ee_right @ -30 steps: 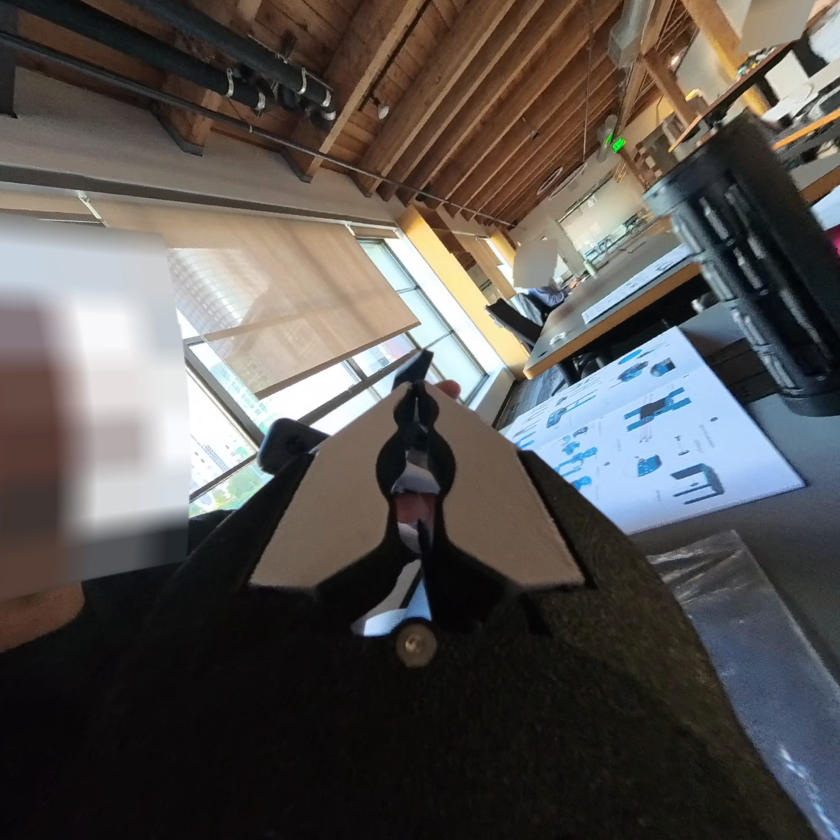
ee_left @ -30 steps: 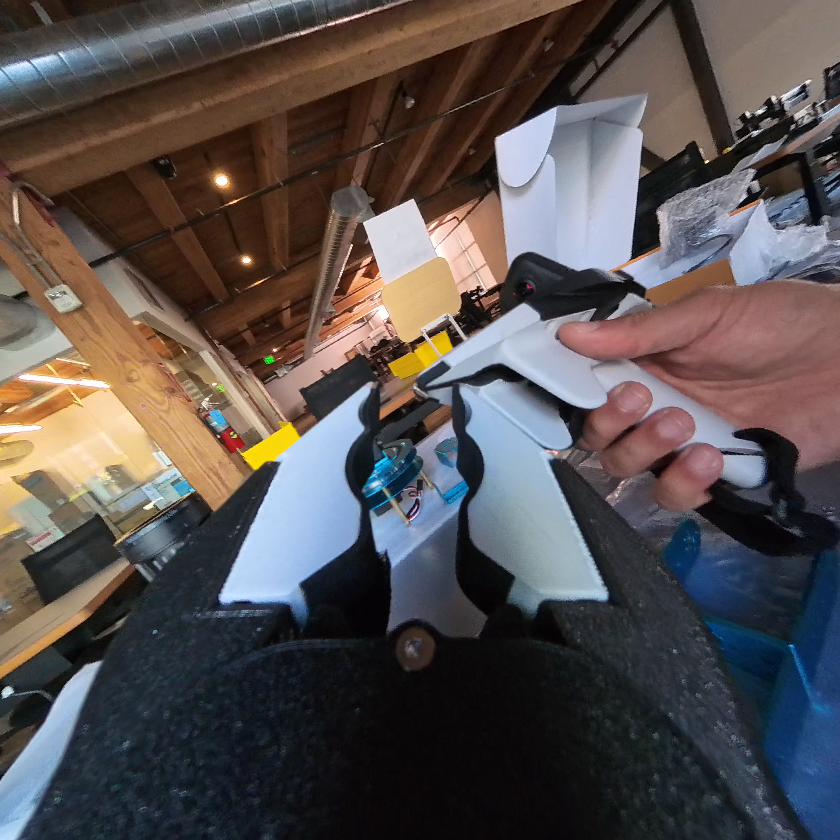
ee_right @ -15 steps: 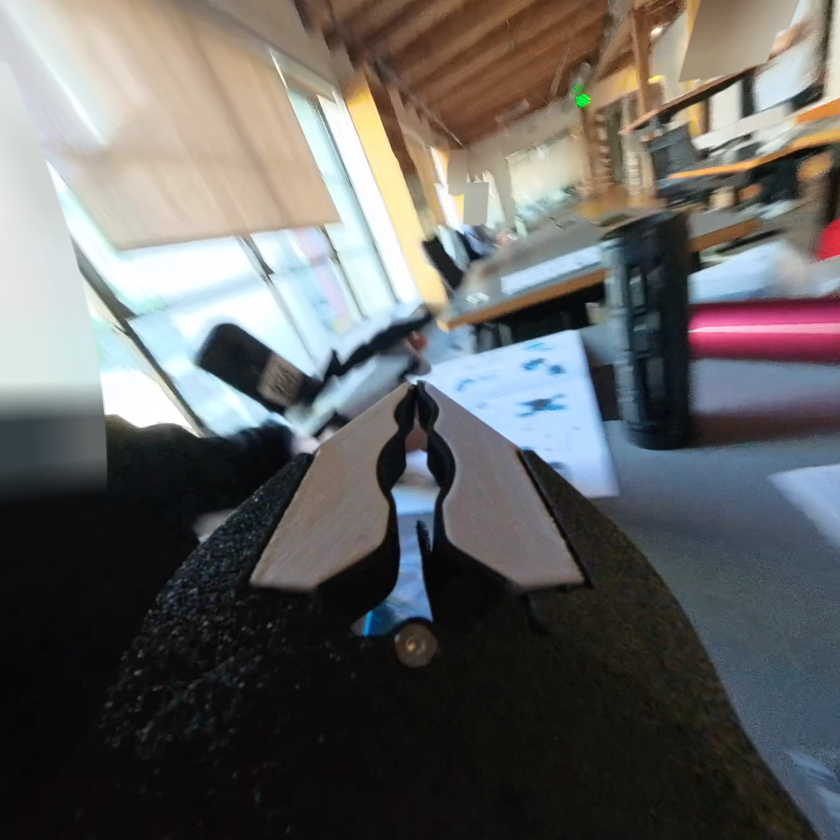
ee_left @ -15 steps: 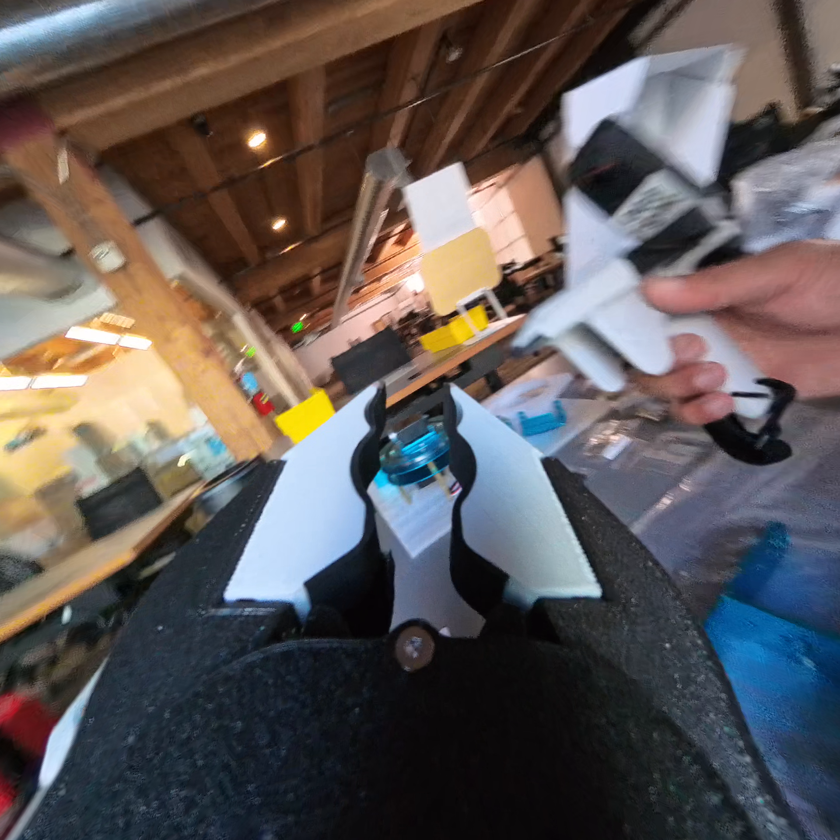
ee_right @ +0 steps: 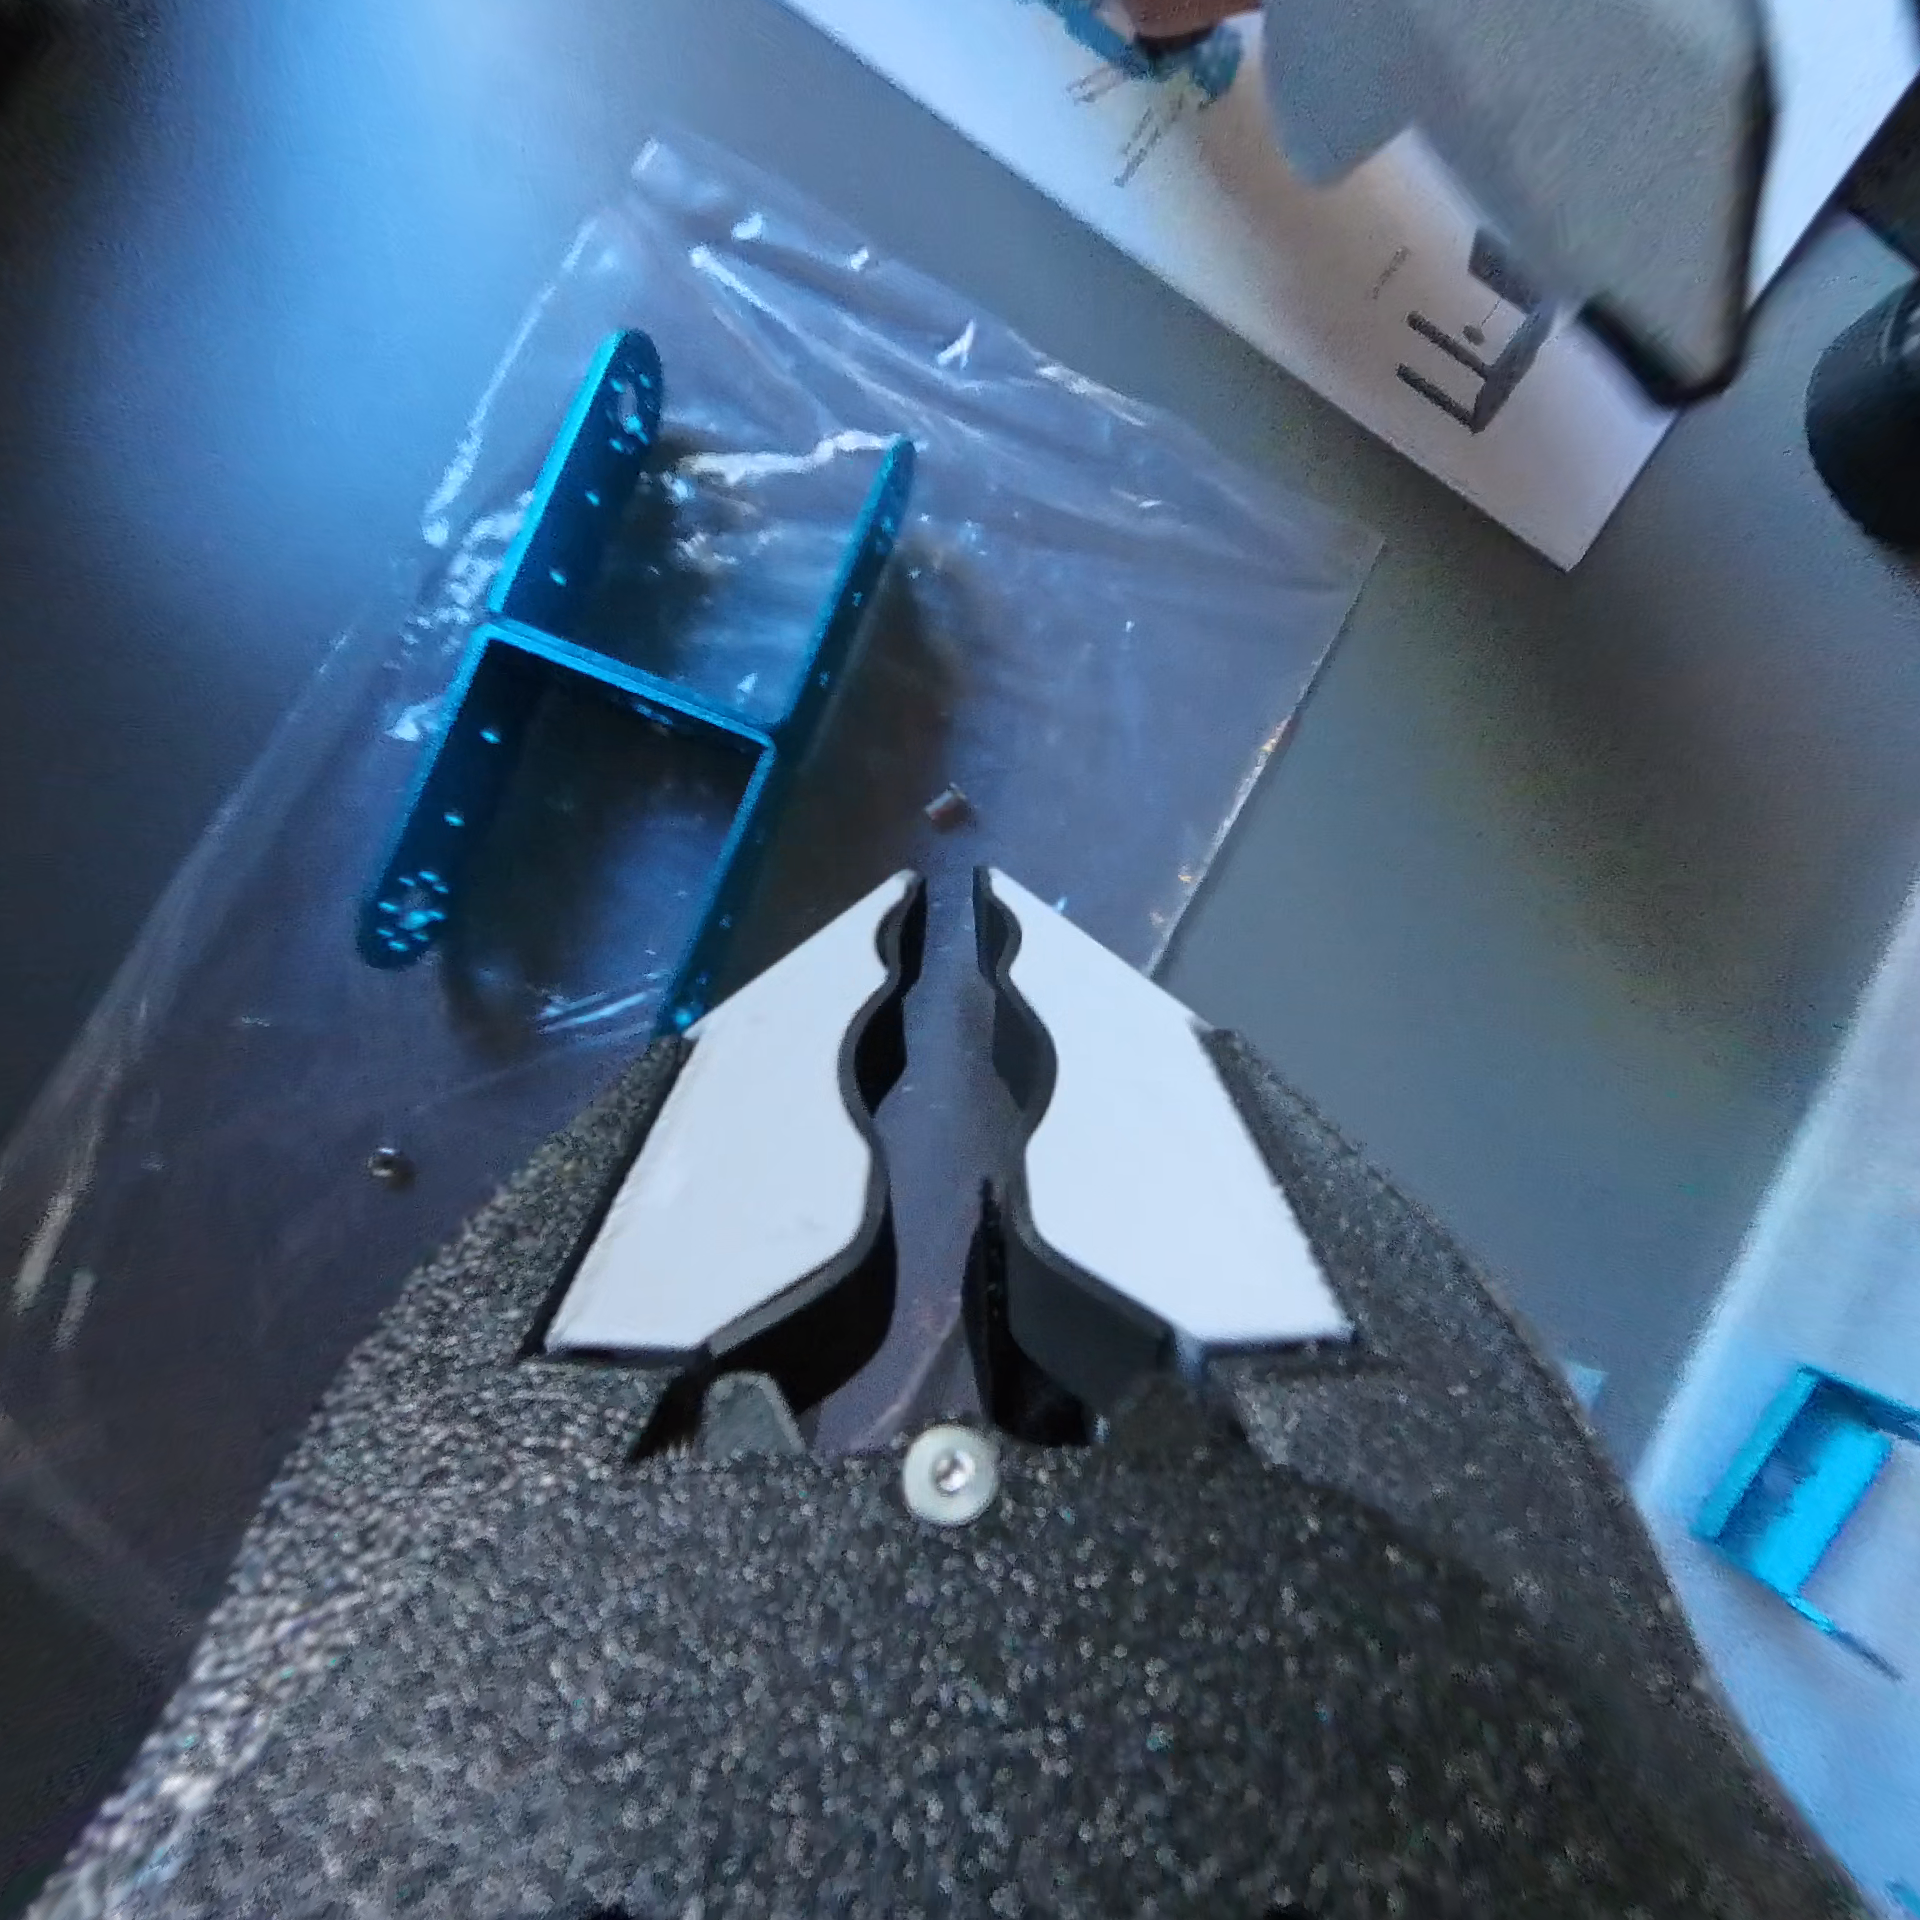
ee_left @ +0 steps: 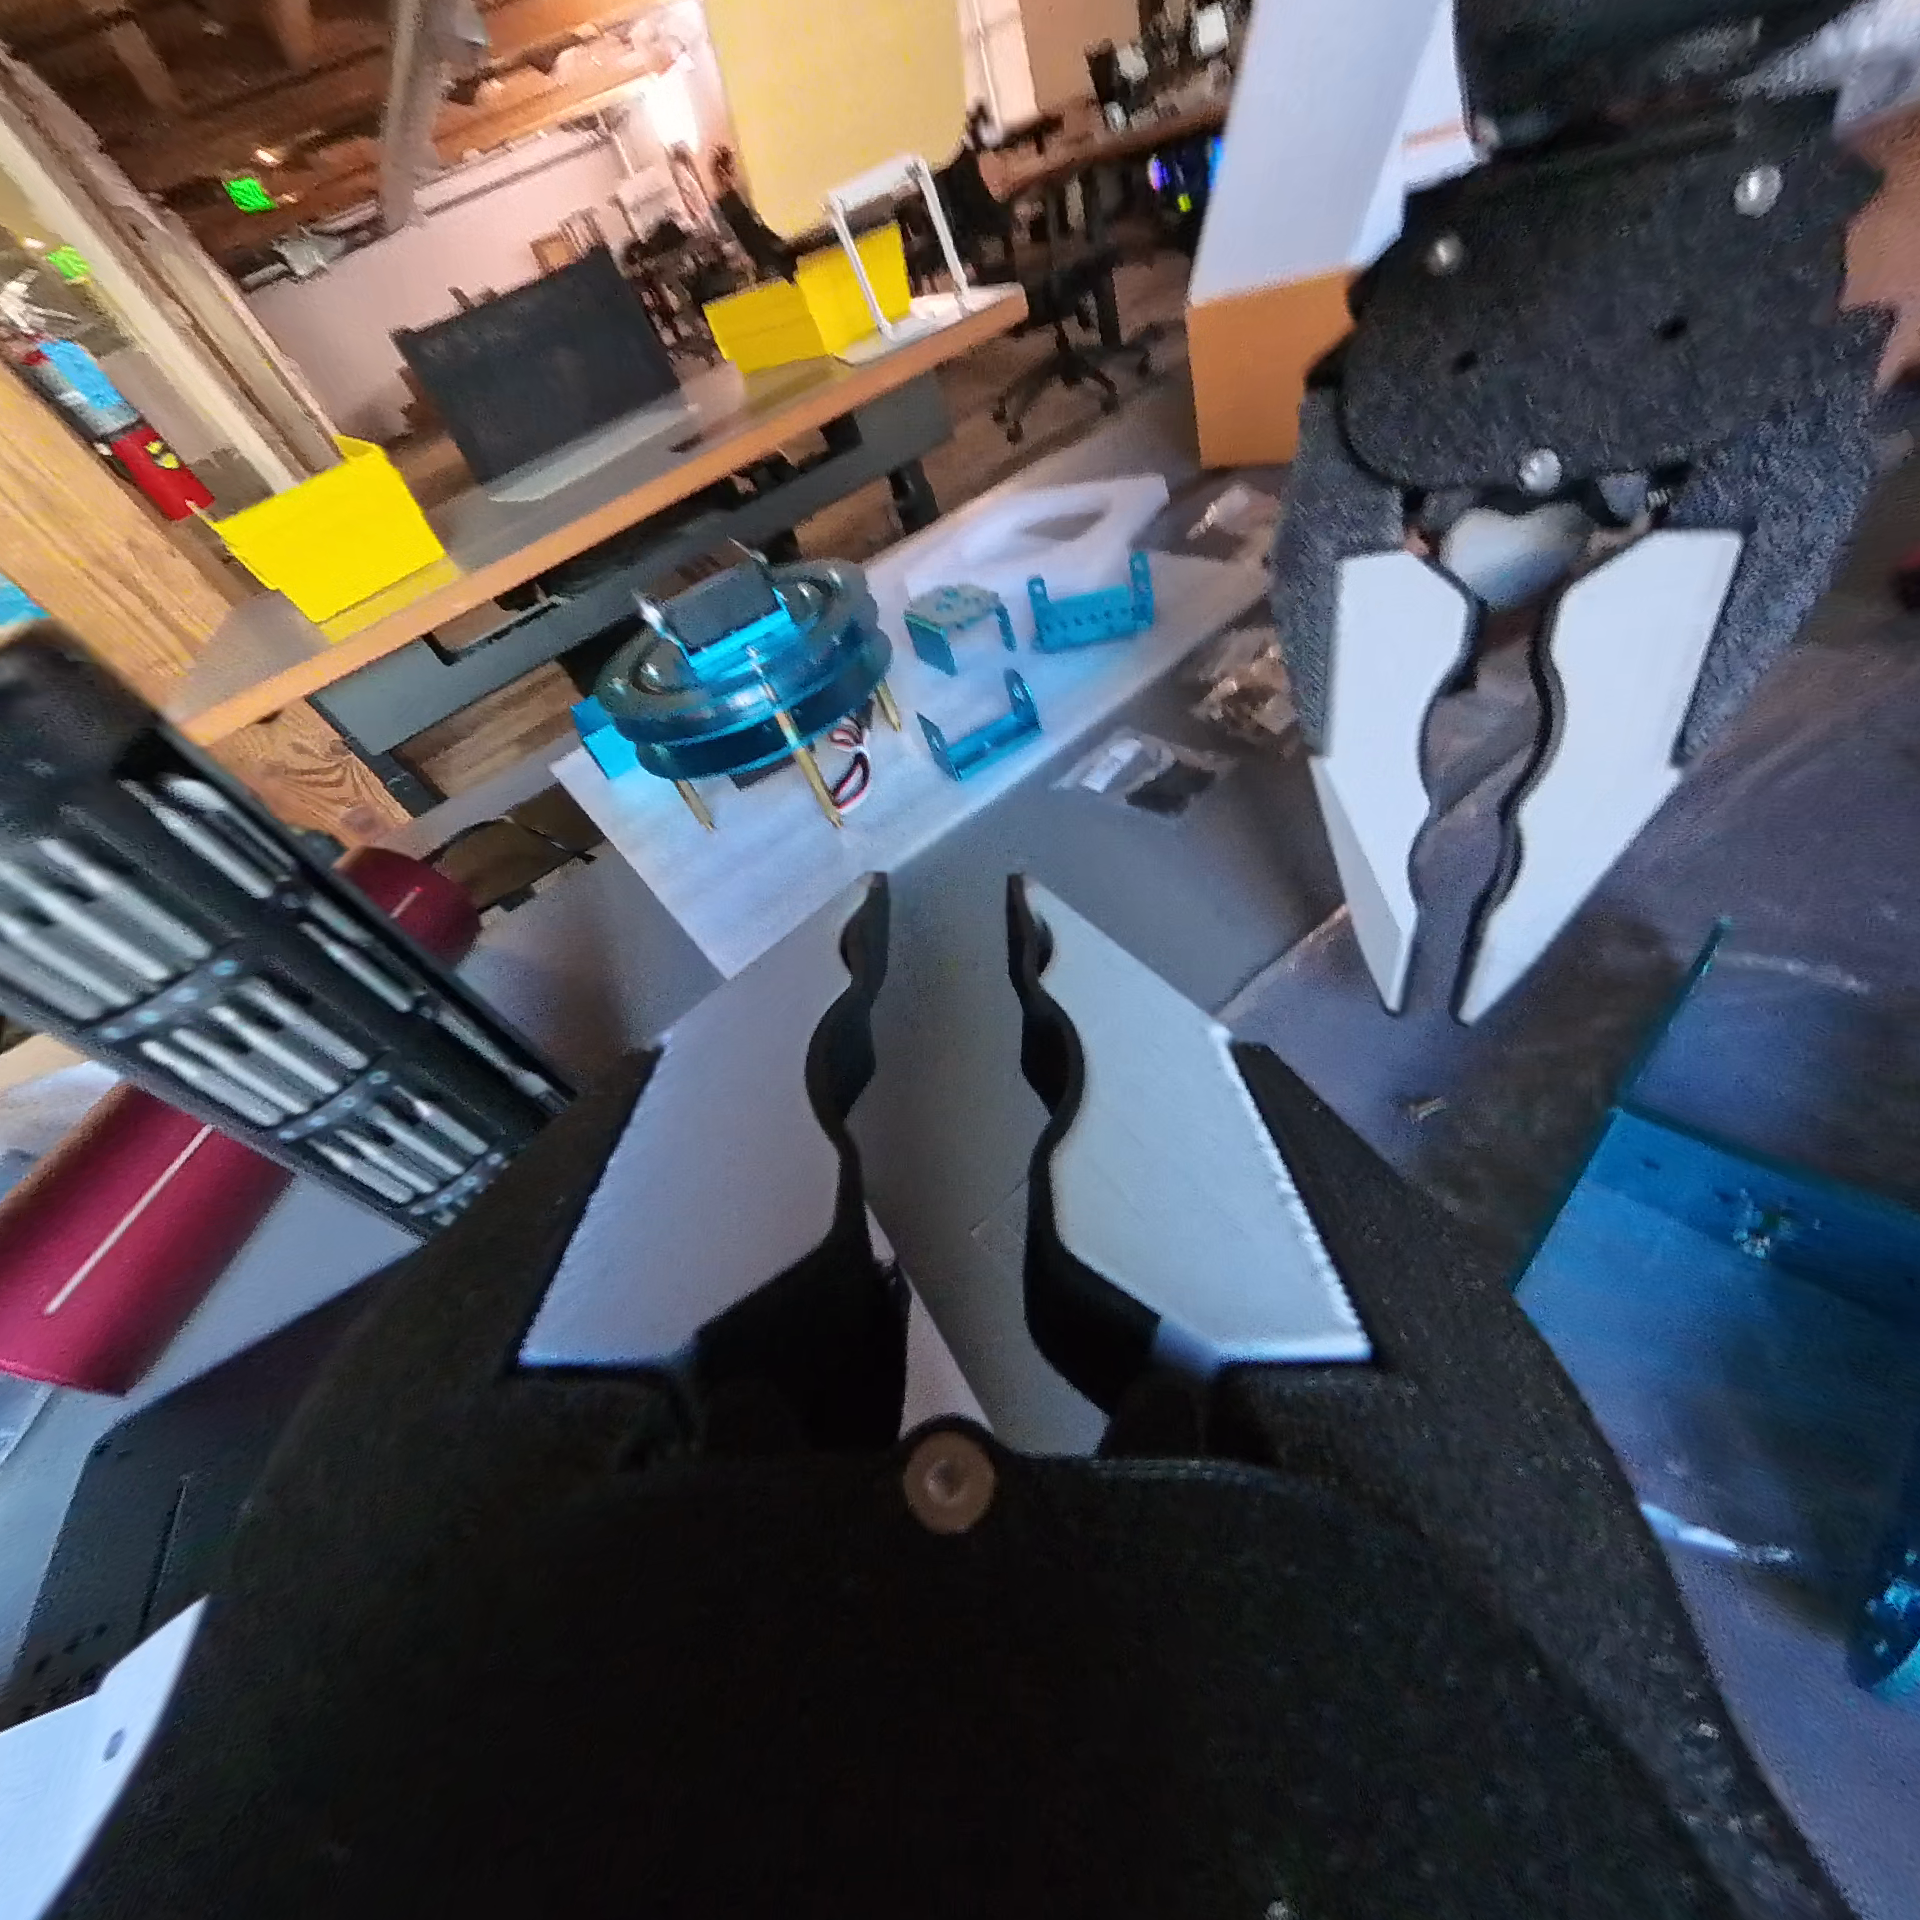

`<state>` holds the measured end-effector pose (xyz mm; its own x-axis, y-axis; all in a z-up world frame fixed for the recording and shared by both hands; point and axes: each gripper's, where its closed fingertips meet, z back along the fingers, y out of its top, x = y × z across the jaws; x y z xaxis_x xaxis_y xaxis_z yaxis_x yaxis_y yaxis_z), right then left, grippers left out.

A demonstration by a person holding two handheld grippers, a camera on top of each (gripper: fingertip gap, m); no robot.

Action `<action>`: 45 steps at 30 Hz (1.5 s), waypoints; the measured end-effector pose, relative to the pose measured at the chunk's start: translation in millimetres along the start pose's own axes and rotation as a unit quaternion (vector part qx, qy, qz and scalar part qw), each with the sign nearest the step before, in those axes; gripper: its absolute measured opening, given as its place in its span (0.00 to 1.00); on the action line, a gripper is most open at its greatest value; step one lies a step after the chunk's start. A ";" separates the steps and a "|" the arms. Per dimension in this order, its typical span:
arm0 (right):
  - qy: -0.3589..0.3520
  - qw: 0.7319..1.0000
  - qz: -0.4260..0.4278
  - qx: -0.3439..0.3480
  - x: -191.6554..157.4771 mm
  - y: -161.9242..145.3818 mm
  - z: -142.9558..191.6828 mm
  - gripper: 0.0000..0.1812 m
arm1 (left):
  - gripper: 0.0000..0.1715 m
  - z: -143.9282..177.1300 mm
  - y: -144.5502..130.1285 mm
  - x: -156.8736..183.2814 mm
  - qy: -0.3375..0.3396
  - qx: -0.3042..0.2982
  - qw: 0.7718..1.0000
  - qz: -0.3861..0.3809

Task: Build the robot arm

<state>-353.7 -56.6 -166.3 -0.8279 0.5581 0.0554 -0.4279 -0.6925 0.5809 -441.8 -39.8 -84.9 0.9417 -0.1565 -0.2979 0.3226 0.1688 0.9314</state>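
Both jaws were held slightly parted and empty, the right gripper (ee_right: 948, 883) just beside a blue perforated metal bracket (ee_right: 582, 686) on a clear plastic bag (ee_right: 935, 540), the left gripper (ee_left: 943, 914) before a round blue acrylic assembly (ee_left: 743, 675).

**Open workshop hall, timber and daylight**

Wide room under a wooden beam ceiling (ee_left: 312, 94) with small lamps. Thick timber post (ee_left: 94, 540) at left, red fire extinguisher (ee_left: 156, 468) beside it. Pale back wall (ee_left: 416, 281) with green lit signs. Long wood-topped desk (ee_left: 644, 488) across the middle, carrying yellow bins (ee_left: 332, 530) and a dark monitor (ee_left: 540, 364). Black office chairs (ee_left: 1060, 301) further back. Dark grey table (ee_right: 1558, 831) in front, bluish light over it.
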 end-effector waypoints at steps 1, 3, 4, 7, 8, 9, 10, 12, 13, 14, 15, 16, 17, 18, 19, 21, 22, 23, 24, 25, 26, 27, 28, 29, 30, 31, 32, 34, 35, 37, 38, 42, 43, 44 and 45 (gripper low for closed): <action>-0.005 1.000 0.016 0.000 2.7 -0.8 -1.8 0.05 | 0.13 -1.8 -3.2 1.0 0.004 -0.007 1.000 -0.008; 0.005 0.999 0.040 0.027 0.3 6.8 -3.4 0.05 | 0.12 -2.9 -4.3 2.7 0.006 -0.004 1.000 -0.016; 0.014 0.998 0.048 0.041 -2.4 10.8 -3.7 0.05 | 0.12 -3.6 -6.0 4.9 -0.001 -0.009 1.000 -0.016; 0.025 0.997 0.057 0.040 -4.6 14.0 -5.9 0.05 | 0.12 -3.5 -6.0 3.5 -0.002 -0.009 1.000 -0.012; 0.035 0.997 0.053 0.040 -6.8 15.5 -7.0 0.05 | 0.12 -3.2 -5.8 2.4 -0.001 -0.009 1.000 -0.010; 0.036 0.998 0.044 0.037 -5.7 16.2 -8.6 0.05 | 0.12 -2.6 -5.0 0.7 0.002 -0.006 1.000 -0.007; 0.036 0.998 0.039 0.028 -4.6 15.2 -10.8 0.06 | 0.12 -1.9 -3.8 -0.4 0.003 -0.003 1.000 -0.006; 0.039 0.998 0.040 0.005 -5.9 10.1 -15.3 0.06 | 0.12 -1.2 -3.7 -1.6 0.003 -0.004 1.000 -0.006; 0.033 0.998 0.046 -0.003 -4.6 7.7 -16.2 0.05 | 0.12 -0.6 -2.6 -3.2 0.008 -0.001 1.000 -0.006; 0.032 0.998 0.052 0.002 -4.5 9.0 -14.5 0.05 | 0.12 -0.1 -1.6 -3.2 0.007 0.002 1.000 -0.006; 0.031 0.998 0.056 0.009 -3.9 10.1 -11.9 0.05 | 0.12 0.0 -1.6 -2.6 0.005 0.001 1.000 -0.005; 0.033 0.998 0.059 0.011 -2.9 9.6 -9.0 0.05 | 0.12 0.1 -1.5 -3.2 0.007 0.001 1.000 -0.005; 0.036 0.998 0.058 0.011 -1.8 8.1 -6.4 0.05 | 0.12 0.3 -1.0 -3.5 0.009 0.003 1.000 -0.008; 0.041 0.997 0.058 0.010 -1.2 6.4 -4.7 0.05 | 0.12 0.1 -1.2 -2.5 0.007 0.003 1.000 -0.011; 0.044 0.997 0.061 0.011 0.0 5.1 -4.1 0.05 | 0.12 -0.2 -2.1 -2.1 0.008 0.001 1.000 -0.013; 0.048 0.996 0.069 0.022 1.8 7.0 -5.6 0.05 | 0.12 -1.1 -3.7 0.8 0.003 -0.002 1.000 -0.018; 0.053 0.995 0.075 0.029 1.1 9.1 -7.9 0.05 | 0.12 -1.7 -4.4 1.6 0.003 -0.004 1.000 -0.021; 0.059 0.994 0.083 0.033 -0.4 11.1 -10.8 0.05 | 0.12 -1.9 -4.8 2.2 0.004 -0.004 1.000 -0.024; 0.064 0.993 0.091 0.039 -2.5 13.8 -14.1 0.05 | 0.12 -2.4 -5.5 3.4 0.002 -0.005 1.000 -0.028; 0.067 0.992 0.098 0.040 -3.3 15.7 -17.3 0.05 | 0.12 -3.0 -6.4 4.2 0.001 -0.007 1.000 -0.030; 0.072 0.992 0.102 0.035 -4.3 15.4 -20.2 0.05 | 0.12 -3.3 -6.9 4.4 0.002 -0.007 0.999 -0.032; 0.078 0.991 0.104 0.027 -5.0 13.7 -22.4 0.05 | 0.12 -3.6 -7.2 5.1 0.001 -0.007 0.999 -0.034; 0.081 0.991 0.102 0.023 -4.5 12.7 -23.6 0.05 | 0.12 -3.8 -7.7 5.8 -0.001 -0.008 0.999 -0.034; 0.085 0.991 0.097 0.023 -4.2 12.6 -22.7 0.05 | 0.12 -3.9 -7.8 5.9 -0.001 -0.008 0.999 -0.034; 0.087 0.992 0.091 0.018 -3.0 10.6 -21.5 0.05 | 0.12 -4.0 -7.9 6.0 -0.001 -0.008 0.999 -0.034; 0.086 0.992 0.087 0.016 -1.4 8.5 -20.2 0.05 | 0.12 -4.0 -8.0 6.1 -0.002 -0.008 0.999 -0.034; 0.087 0.993 0.082 0.017 -0.8 6.8 -18.5 0.05 | 0.12 -3.9 -7.8 5.9 -0.001 -0.007 0.999 -0.034; 0.085 0.993 0.075 0.016 0.7 3.6 -16.2 0.05 | 0.12 -3.6 -7.2 6.8 -0.004 -0.006 0.999 -0.033; 0.084 0.994 0.074 0.015 1.6 2.0 -15.6 0.05 | 0.12 -3.5 -7.1 6.7 -0.003 -0.006 0.999 -0.033; 0.089 0.993 0.068 0.019 0.9 2.5 -15.2 0.05 | 0.12 -3.2 -6.6 7.4 -0.004 -0.005 0.999 -0.036; 0.090 0.994 0.067 0.019 1.0 2.4 -15.9 0.05 | 0.12 -3.2 -6.7 7.7 -0.004 -0.006 0.999 -0.036; 0.088 0.994 0.065 0.016 1.3 3.0 -17.3 0.04 | 0.12 -1.5 -3.9 6.9 -0.002 0.000 0.999 -0.038; 0.087 0.994 0.064 0.013 1.6 2.7 -17.1 0.04 | 0.12 -1.0 -3.0 6.2 0.000 0.001 0.999 -0.038; 0.084 0.994 0.064 0.012 2.2 2.5 -17.1 0.04 | 0.12 -0.5 -2.0 5.8 0.000 0.003 0.999 -0.038; 0.083 0.994 0.063 0.013 2.6 2.7 -17.3 0.04 | 0.12 -0.1 -1.7 5.7 0.000 0.004 0.999 -0.037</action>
<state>-363.3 -65.0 -178.6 -0.9237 0.3832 -0.0045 -0.3096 -0.7392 0.5982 -436.9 -40.8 -88.1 0.9150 -0.1686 -0.3665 0.3913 0.1492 0.9081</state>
